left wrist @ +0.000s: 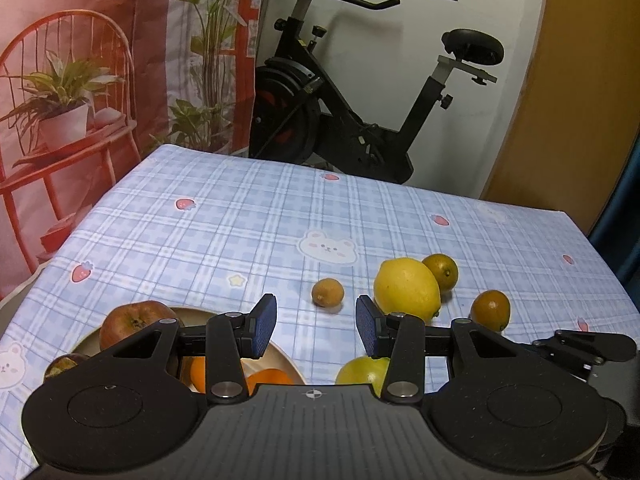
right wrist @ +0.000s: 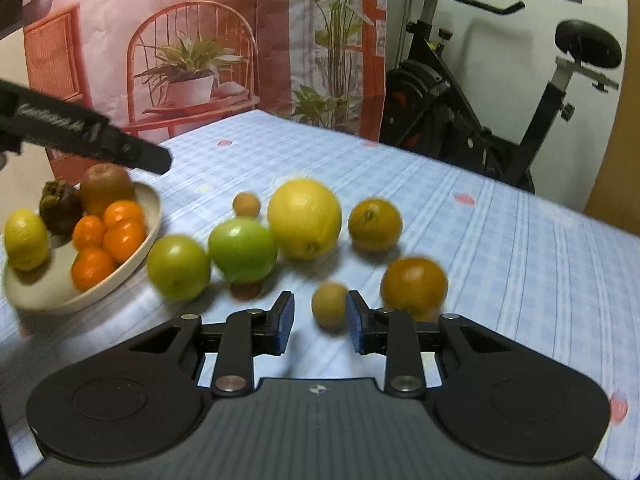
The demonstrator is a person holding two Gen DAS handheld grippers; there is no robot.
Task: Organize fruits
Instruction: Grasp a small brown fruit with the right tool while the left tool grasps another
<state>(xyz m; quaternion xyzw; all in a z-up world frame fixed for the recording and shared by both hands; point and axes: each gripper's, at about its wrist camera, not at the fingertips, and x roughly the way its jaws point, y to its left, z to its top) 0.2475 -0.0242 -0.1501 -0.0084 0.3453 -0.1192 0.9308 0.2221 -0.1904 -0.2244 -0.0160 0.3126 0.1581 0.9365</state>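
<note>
My right gripper [right wrist: 320, 322] hangs low over the checked tablecloth [right wrist: 500, 248], its jaws narrowly apart. A small brown fruit [right wrist: 330, 310] lies on the cloth in the gap, close by the right pad; the left pad is clear of it. Beyond it lie two green fruits [right wrist: 178, 268], a big yellow one [right wrist: 304, 218], two dull oranges [right wrist: 414, 284] and another small brown fruit [right wrist: 246, 204]. My left gripper [left wrist: 316, 324] is open and empty beside the cream bowl [left wrist: 286, 360]. That bowl [right wrist: 148, 240] holds several oranges, a lemon, a mangosteen and a brown apple.
An exercise bike [left wrist: 360, 120] stands behind the table's far edge. A printed backdrop [left wrist: 100, 80] hangs at the far left. The table's right edge [left wrist: 600, 256] runs close to the loose fruits. The far half of the cloth carries no objects.
</note>
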